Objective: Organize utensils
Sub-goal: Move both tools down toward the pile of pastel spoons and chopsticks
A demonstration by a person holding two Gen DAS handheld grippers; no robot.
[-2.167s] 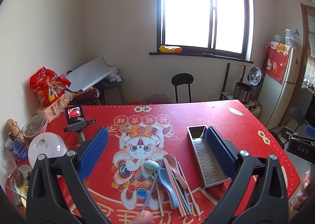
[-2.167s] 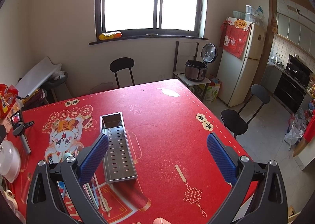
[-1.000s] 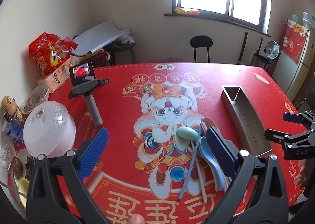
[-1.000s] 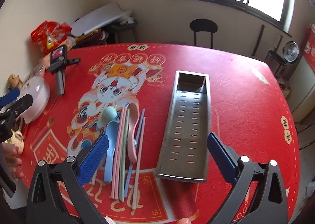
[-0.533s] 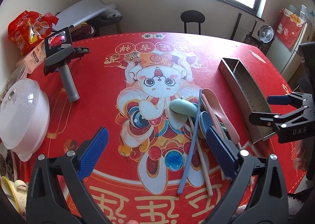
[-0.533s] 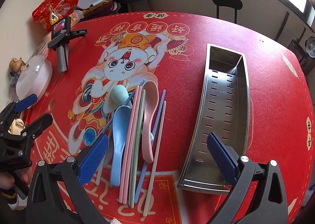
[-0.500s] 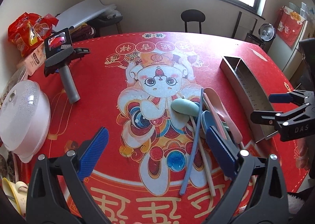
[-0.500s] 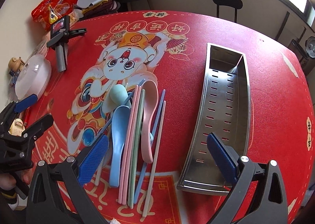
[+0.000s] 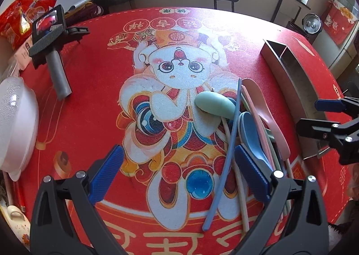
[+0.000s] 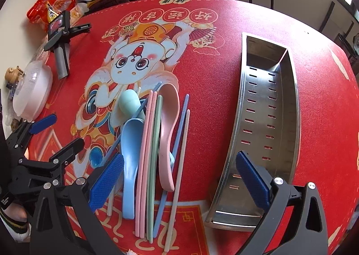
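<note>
Your left gripper (image 9: 178, 171) hangs wide open, holding nothing, over the red mat (image 9: 94, 75) with its cartoon print and gold Chinese characters. Just right lie three plastic spoons: mint (image 10: 130, 102), blue (image 10: 130, 165), pink (image 10: 168, 125), among roughly eight pastel chopsticks (image 10: 143, 160). Farther right sits one long slotted steel tray (image 10: 267, 120), empty. Your right gripper (image 10: 178, 178) gapes equally wide; "DAS" shows on its body

The red table (image 9: 94, 75) is seen from close above by both wrist views, facing far, and the spoon pile (image 9: 253, 120) (image 10: 152, 134) is shared.
</note>
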